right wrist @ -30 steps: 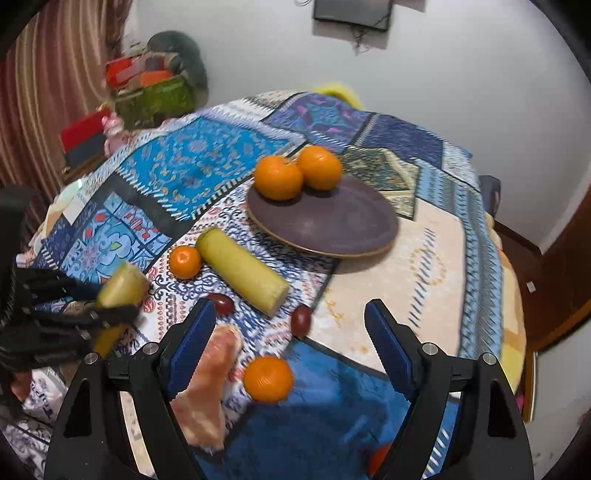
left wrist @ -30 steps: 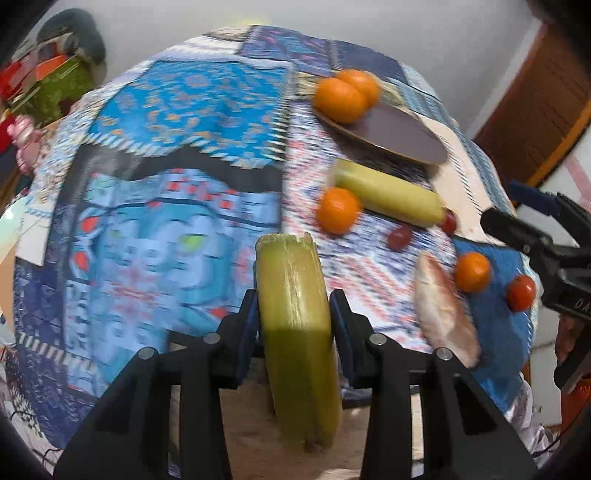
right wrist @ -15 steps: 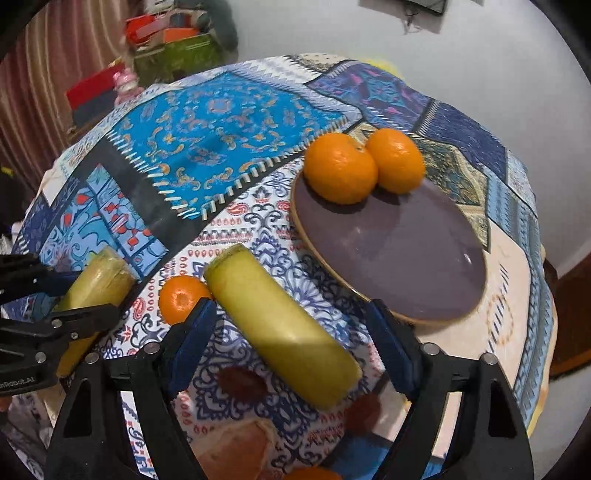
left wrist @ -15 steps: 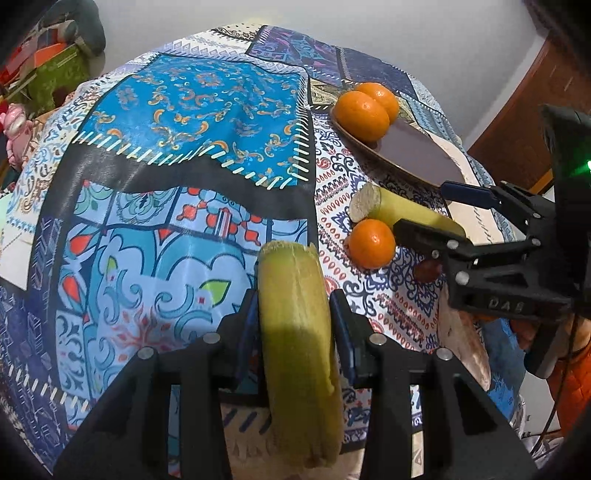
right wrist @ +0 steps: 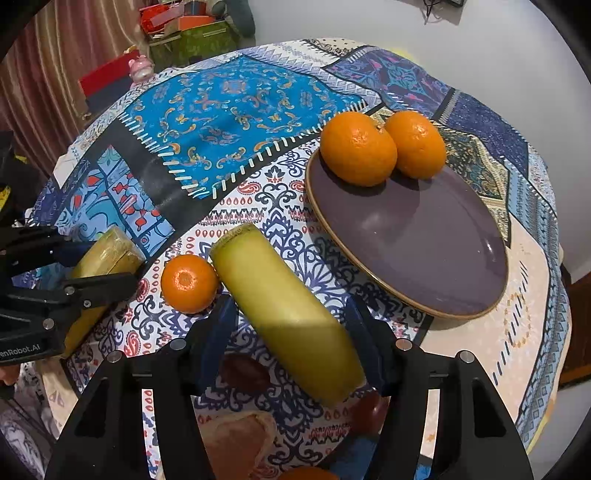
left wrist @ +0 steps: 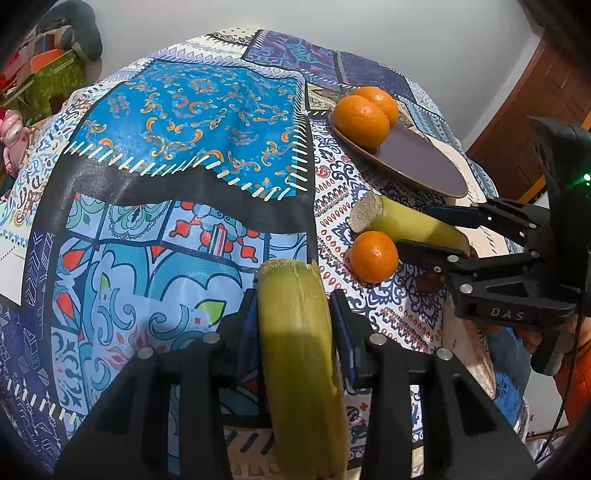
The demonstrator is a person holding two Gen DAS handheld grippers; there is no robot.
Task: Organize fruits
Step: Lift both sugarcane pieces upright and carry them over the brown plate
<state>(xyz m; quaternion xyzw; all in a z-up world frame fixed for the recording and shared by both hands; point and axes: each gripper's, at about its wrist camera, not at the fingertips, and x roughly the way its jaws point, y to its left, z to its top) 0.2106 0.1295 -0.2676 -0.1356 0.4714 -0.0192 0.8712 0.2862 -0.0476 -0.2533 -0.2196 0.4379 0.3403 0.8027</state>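
Likely a home, patchwork tablecloth (right wrist: 236, 107), curtain (right wrist: 55, 66), stacked boxes (right wrist: 184, 33)

Two oranges (right wrist: 384, 147) sit touching each other at the far edge of a dark purple plate (right wrist: 424, 236). A smaller orange (right wrist: 189, 282) lies on the table just beside a yellow-green cane piece (right wrist: 284, 310) lying aslant. A second cane piece (left wrist: 299, 354), cut end forward, is clamped in the left tongs (left wrist: 295, 325).

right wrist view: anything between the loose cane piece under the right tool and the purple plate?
Nothing: only bare patterned tablecloth between the cane piece and the plate, clearest in right wrist view.
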